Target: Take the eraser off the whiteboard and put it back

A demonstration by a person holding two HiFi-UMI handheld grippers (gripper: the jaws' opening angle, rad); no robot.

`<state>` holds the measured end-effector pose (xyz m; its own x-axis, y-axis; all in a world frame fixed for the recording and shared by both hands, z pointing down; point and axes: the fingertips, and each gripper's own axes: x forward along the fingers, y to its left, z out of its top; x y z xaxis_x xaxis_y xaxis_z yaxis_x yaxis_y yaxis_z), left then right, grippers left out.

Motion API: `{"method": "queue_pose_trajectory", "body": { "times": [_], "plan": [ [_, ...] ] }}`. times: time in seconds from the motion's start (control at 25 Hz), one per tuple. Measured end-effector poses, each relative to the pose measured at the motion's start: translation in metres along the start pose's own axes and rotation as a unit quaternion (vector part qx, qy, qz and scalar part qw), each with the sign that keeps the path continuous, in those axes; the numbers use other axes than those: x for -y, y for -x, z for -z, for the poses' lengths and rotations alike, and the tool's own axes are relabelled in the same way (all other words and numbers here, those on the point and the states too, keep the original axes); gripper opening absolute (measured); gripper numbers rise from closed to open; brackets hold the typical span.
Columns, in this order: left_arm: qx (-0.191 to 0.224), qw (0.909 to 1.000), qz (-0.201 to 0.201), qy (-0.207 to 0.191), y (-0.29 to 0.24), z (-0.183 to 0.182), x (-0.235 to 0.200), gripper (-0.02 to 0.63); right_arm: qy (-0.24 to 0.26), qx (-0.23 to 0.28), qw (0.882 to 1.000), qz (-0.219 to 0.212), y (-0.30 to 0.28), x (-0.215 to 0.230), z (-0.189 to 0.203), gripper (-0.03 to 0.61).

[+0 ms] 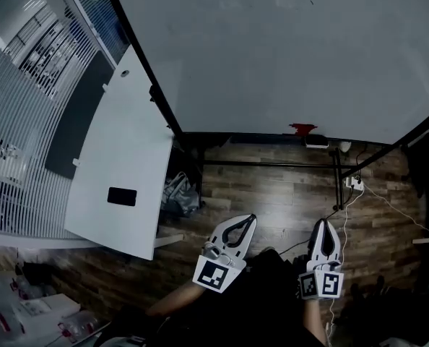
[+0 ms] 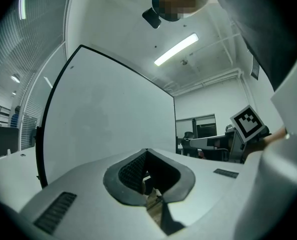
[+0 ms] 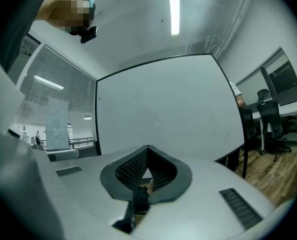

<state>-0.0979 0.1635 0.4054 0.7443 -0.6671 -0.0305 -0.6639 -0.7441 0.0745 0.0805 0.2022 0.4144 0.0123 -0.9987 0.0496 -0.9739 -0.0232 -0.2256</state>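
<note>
Whiteboard (image 1: 294, 49) stands straight ahead of me; the eraser (image 1: 302, 129) sits at its lower edge, right of centre. A white panel (image 1: 120, 157) lies left of the board, with a small rectangular plate (image 1: 121, 196) on it. A crumpled bag (image 1: 178, 194) rests on the wooden floor (image 1: 272, 190) between panel and board frame. Slatted blinds (image 1: 19, 136) lie further left. My left gripper (image 1: 249, 220) and right gripper (image 1: 321, 225) are side by side nearest me, well apart from the board.

A dark wood-plank floor (image 1: 272, 194) runs below, a white cable (image 1: 395, 207) trailing across it. At the left a white table (image 1: 120, 157) stands beside slatted blinds (image 1: 19, 143) — overhead glows a long strip light (image 3: 173, 6), and black office chairs (image 3: 268, 121) stand at the far right.
</note>
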Motion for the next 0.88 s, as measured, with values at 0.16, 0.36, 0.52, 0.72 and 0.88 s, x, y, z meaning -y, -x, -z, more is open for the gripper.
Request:
{"method": "queue_pose_trajectory", "body": {
  "times": [0.16, 0.36, 0.52, 0.72, 0.88],
  "plan": [
    [-0.010, 0.9973, 0.031, -0.066, -0.005, 0.000, -0.004, 0.000, -0.008, 0.005, 1.000, 0.009, -0.003, 0.000, -0.002, 0.014],
    [-0.008, 0.9999, 0.001, -0.008, -0.018, 0.004, -0.011, 0.000, -0.033, 0.016, 0.999, 0.000, -0.021, 0.006, -0.003, 0.014],
    [-0.003, 0.9998, -0.003, -0.018, -0.039, 0.003, -0.014, 0.000, -0.041, 0.020, 0.999, -0.010, -0.042, 0.016, -0.002, 0.014],
    [-0.004, 0.9998, -0.012, 0.014, -0.072, 0.005, -0.014, 0.000, -0.032, 0.002, 0.999, -0.011, -0.065, 0.045, 0.003, 0.014],
    [-0.001, 0.9999, -0.013, 0.002, -0.105, 0.003, -0.012, 0.000, -0.041, 0.002, 0.999, -0.018, -0.089, 0.067, -0.001, 0.014]
  ]
}}
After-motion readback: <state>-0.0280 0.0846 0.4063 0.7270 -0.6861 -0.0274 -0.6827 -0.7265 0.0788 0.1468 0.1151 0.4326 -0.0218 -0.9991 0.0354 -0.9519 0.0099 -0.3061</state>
